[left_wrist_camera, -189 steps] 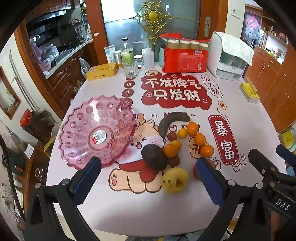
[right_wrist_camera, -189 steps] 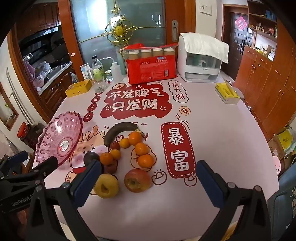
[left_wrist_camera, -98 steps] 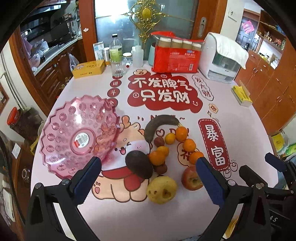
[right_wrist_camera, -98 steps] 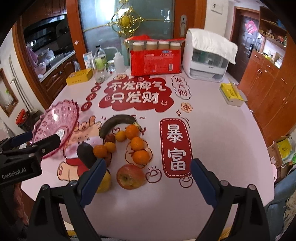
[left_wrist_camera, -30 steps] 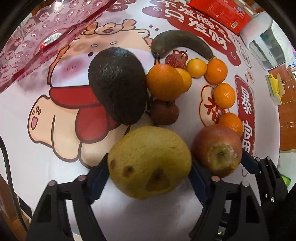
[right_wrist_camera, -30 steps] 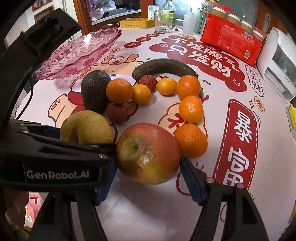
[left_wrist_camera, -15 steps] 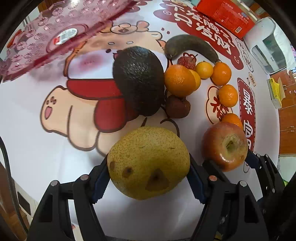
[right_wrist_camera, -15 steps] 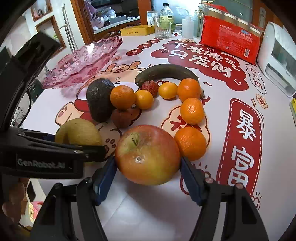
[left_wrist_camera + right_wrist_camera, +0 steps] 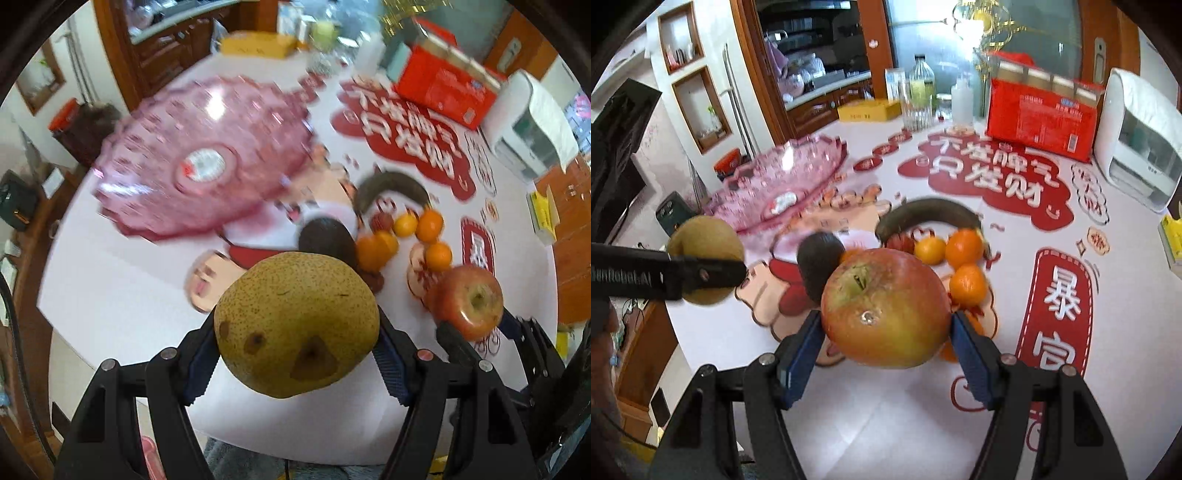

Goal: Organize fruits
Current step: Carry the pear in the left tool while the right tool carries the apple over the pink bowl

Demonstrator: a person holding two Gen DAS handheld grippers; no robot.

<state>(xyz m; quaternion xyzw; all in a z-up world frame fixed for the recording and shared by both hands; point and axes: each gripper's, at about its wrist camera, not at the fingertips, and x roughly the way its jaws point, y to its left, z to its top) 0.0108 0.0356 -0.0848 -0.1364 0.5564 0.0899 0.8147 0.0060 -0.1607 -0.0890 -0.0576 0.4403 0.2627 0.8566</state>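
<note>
Now that the pear (image 9: 297,325) and apple (image 9: 886,308) have been lifted off the table (image 9: 886,417), clamped in the jaws, the pink bowl (image 9: 199,162) at far left can be loaded.

Speckled yellow-brown pear (image 9: 297,325); red-green apple (image 9: 886,308); pink bowl (image 9: 199,162)

Bright daylight glares off the glass door (image 9: 975,33); the pink bowl (image 9: 207,158) seems motion-blurred, fisheye edges dark.
</note>
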